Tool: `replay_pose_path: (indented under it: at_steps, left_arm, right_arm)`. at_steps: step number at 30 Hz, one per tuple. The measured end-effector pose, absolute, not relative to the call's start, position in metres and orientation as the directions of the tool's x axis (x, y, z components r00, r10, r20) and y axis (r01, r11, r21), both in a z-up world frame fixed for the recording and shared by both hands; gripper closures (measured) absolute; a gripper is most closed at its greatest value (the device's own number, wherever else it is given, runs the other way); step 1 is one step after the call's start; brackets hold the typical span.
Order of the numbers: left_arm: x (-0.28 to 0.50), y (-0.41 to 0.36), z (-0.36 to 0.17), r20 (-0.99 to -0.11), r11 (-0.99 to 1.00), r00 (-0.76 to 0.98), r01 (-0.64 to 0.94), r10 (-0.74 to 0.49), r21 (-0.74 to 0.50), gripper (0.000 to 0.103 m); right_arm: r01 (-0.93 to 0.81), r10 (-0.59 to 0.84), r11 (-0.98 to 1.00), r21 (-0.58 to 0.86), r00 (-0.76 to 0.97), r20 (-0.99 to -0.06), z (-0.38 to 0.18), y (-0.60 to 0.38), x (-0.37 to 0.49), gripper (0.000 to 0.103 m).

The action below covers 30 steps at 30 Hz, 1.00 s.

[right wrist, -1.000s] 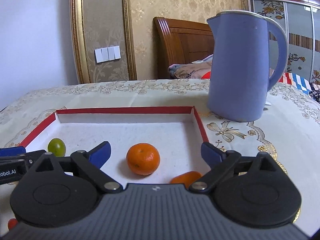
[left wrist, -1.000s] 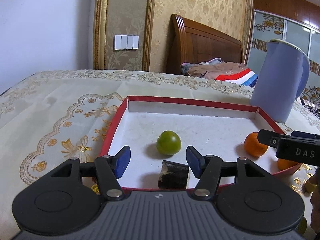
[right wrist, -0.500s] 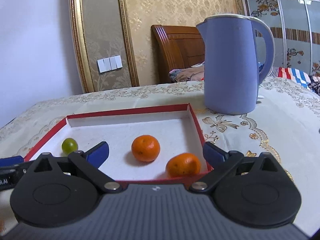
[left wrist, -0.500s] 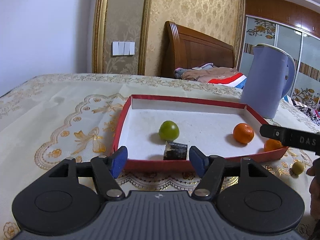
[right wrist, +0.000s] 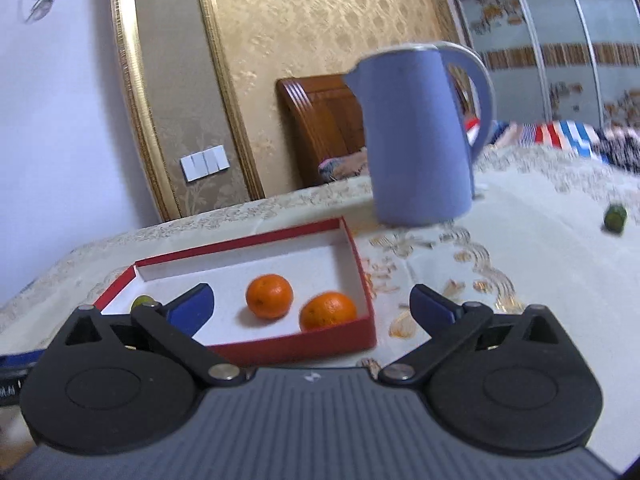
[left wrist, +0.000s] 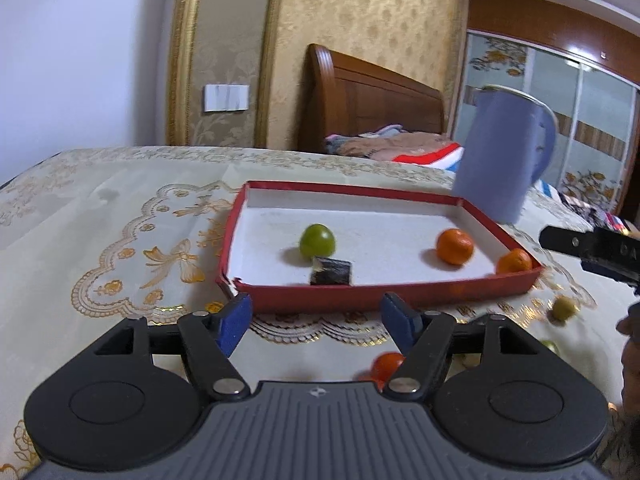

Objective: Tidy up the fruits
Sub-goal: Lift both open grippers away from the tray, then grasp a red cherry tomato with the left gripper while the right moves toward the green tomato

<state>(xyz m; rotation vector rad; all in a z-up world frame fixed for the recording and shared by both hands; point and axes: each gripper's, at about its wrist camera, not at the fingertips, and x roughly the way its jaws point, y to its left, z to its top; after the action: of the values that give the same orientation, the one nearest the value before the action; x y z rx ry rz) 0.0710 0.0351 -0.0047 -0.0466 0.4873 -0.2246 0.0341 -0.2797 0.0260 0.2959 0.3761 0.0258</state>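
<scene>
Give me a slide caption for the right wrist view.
Open right gripper before red tray holding two oranges, blue kettle behind.

Your left tool (left wrist: 316, 322) points slightly down, jaws opening, nothing between them. Your right tool (right wrist: 312, 304) also tilts down, rolled a bit, jaws spread wide and empty.

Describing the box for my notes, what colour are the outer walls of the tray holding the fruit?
Red outside, white inside. The tray shows best in the left wrist view.
</scene>
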Motion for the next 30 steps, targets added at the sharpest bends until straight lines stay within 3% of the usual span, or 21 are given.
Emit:
replay_pose_path:
  at_steps: [10, 14, 17, 24, 30]
  left_arm:
    - [0.048, 0.037, -0.017, -0.501, 0.951, 0.813, 0.298, -0.296, -0.080, 0.032]
    - [0.051, 0.063, -0.022, -0.495, 0.929, 0.787, 0.281, -0.368, -0.242, 0.031]
    - [0.053, 0.067, -0.024, -0.512, 0.928, 0.778, 0.252, -0.364, -0.276, 0.031]
    - [0.045, 0.043, -0.019, -0.524, 0.950, 0.794, 0.285, -0.309, -0.129, 0.031]
    - [0.050, 0.027, -0.025, -0.592, 0.951, 0.755, 0.301, -0.281, -0.068, 0.031]
  right_arm:
    - [0.026, 0.070, 0.965, 0.261, 0.934, -0.352, 0.025, -0.275, 0.024, 0.000]
    - [0.030, 0.073, 0.962, 0.271, 0.930, -0.361, 0.024, -0.276, 0.025, 0.000]
    - [0.032, 0.069, 0.963, 0.269, 0.931, -0.359, 0.024, -0.275, 0.024, 0.000]
    - [0.033, 0.069, 0.962, 0.272, 0.930, -0.360, 0.024, -0.276, 0.024, 0.000]
    - [0.039, 0.066, 0.961, 0.275, 0.929, -0.363, 0.024, -0.276, 0.024, 0.000]
